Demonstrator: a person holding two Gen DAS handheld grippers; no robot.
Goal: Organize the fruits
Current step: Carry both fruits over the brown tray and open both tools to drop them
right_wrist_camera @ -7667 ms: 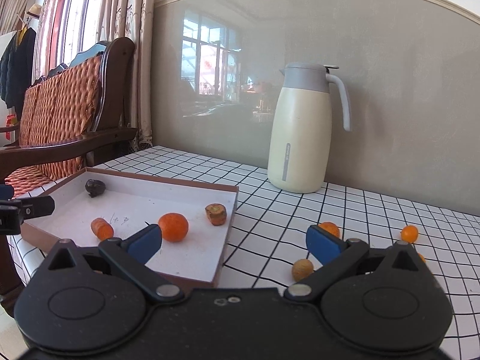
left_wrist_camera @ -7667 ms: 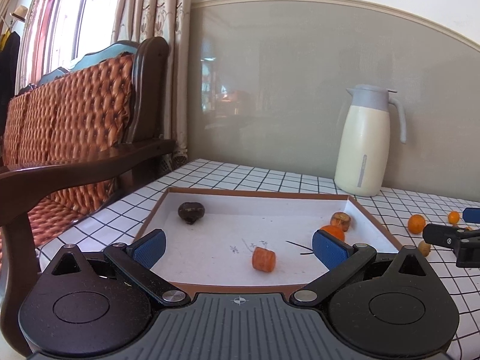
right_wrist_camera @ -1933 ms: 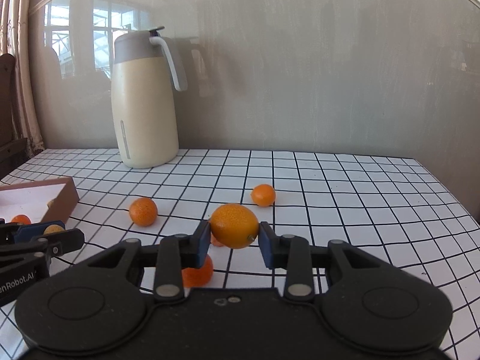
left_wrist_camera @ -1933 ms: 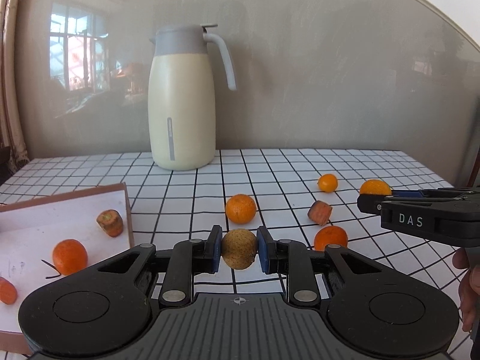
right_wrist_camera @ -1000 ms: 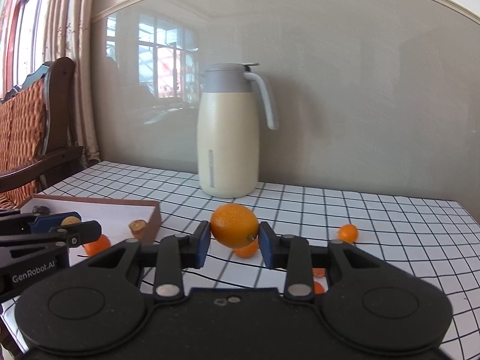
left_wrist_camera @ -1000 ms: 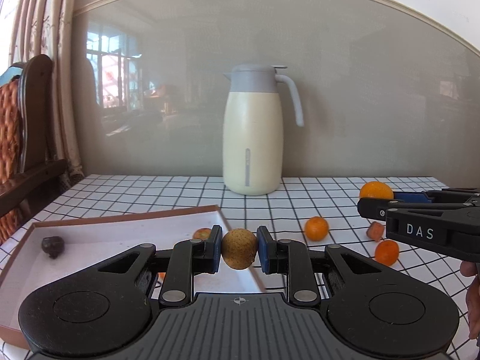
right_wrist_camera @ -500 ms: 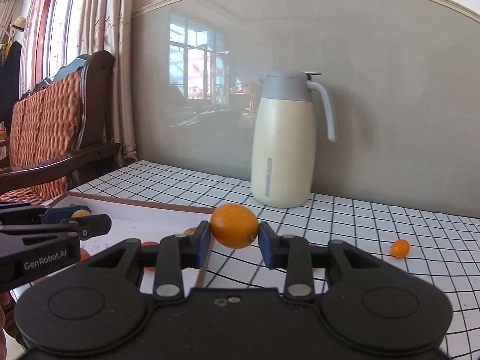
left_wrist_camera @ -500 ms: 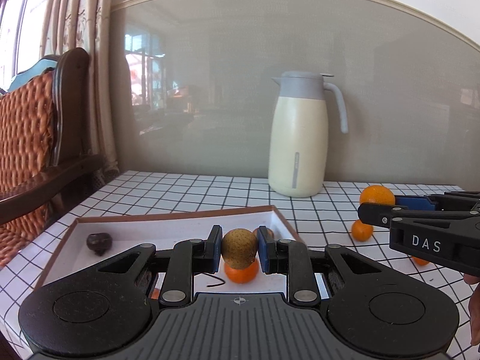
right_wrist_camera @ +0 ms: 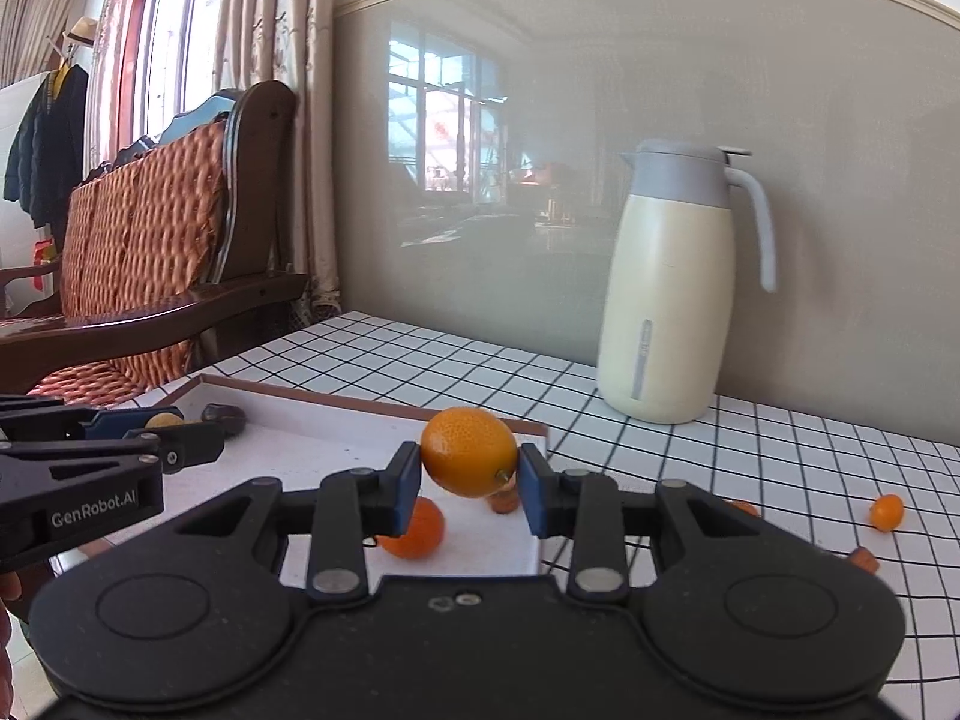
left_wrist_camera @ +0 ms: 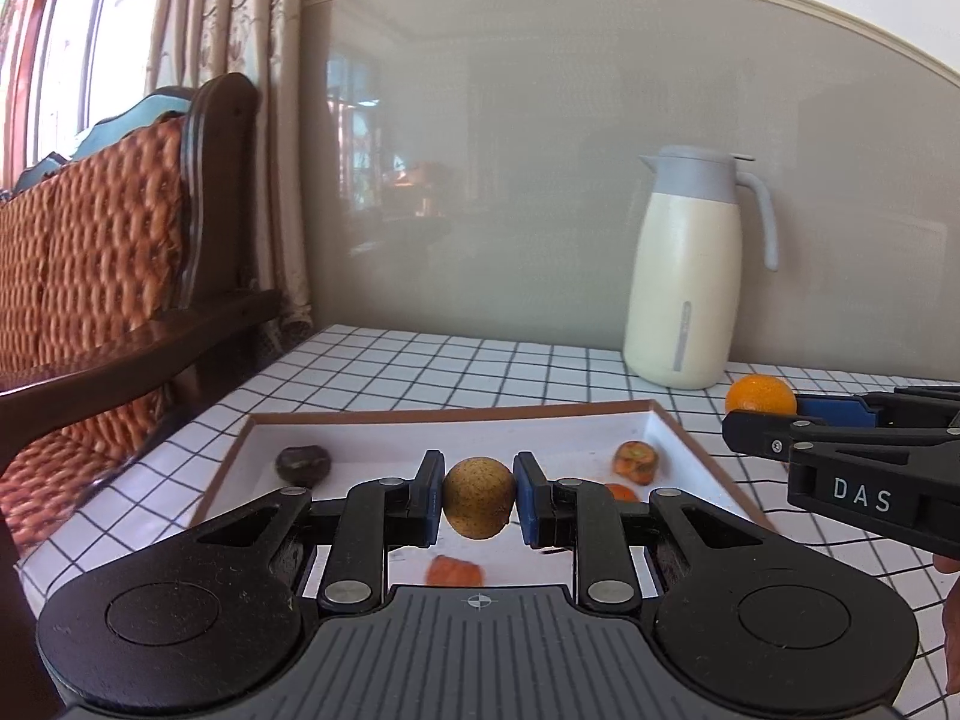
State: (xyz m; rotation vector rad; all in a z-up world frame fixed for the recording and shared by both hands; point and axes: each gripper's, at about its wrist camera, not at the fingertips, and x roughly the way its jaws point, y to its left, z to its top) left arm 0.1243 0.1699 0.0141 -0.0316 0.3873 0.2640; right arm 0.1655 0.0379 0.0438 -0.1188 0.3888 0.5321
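My left gripper (left_wrist_camera: 479,499) is shut on a small brown round fruit (left_wrist_camera: 479,505) and holds it above the brown-rimmed white tray (left_wrist_camera: 456,414). My right gripper (right_wrist_camera: 469,474) is shut on an orange (right_wrist_camera: 468,459) over the tray's right end (right_wrist_camera: 372,405); that orange also shows in the left wrist view (left_wrist_camera: 759,396). In the tray lie a dark round fruit (left_wrist_camera: 303,463), a cut brownish piece (left_wrist_camera: 636,459), an orange piece (left_wrist_camera: 454,571) and a whole orange (right_wrist_camera: 420,531).
A cream thermos jug (left_wrist_camera: 690,276) stands at the back of the checked tablecloth (left_wrist_camera: 456,366). A small orange fruit (right_wrist_camera: 887,511) and an orange piece (right_wrist_camera: 864,558) lie on the cloth to the right. A wooden sofa (left_wrist_camera: 108,276) stands off the table's left edge.
Both grippers have swung left with their fruits still held, from the loose fruits on the cloth to above the tray. The tray now fills the near view.
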